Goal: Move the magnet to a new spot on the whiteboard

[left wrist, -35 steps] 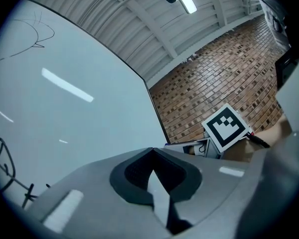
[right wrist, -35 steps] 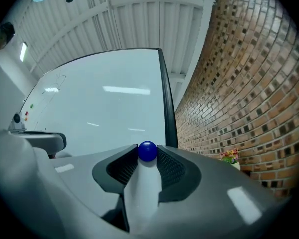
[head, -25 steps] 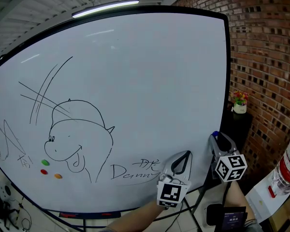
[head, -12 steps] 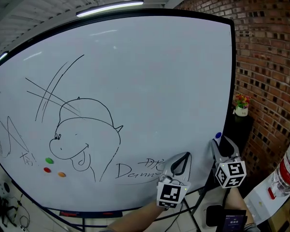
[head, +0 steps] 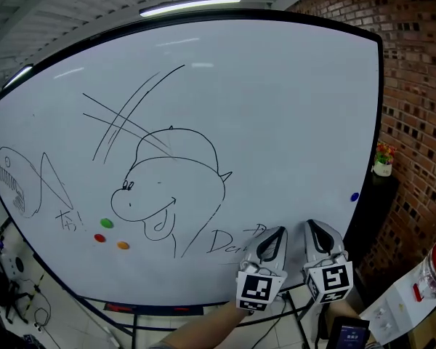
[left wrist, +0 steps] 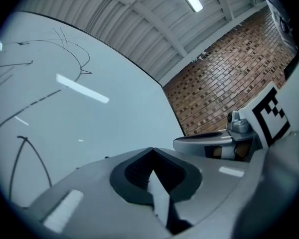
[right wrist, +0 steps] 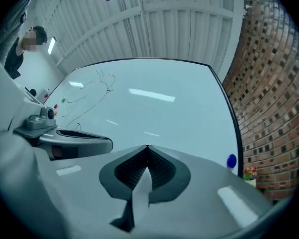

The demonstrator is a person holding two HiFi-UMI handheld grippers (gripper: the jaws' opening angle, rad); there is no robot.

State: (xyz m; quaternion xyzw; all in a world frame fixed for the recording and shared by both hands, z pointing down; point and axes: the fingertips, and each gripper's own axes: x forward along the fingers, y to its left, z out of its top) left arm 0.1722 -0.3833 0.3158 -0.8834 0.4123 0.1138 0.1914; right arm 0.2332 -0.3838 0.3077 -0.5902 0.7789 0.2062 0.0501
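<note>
Left gripper: I see its jaws pressed together with nothing between them. It sits low in front of the whiteboard, by the scrawled signature.
Right gripper: It is just beside the left one. Its jaws have just been closing and now meet tip to tip, with nothing between them.
Blue magnet: It is stuck on the whiteboard close to the right edge, up and to the right of the right gripper and apart from its jaws.
Other magnets: The green magnet, red magnet and orange magnet are clustered at lower left, below the cartoon head.
Surroundings: I see a brick wall to the right of the board, and a flower pot on a dark stand beside it.
</note>
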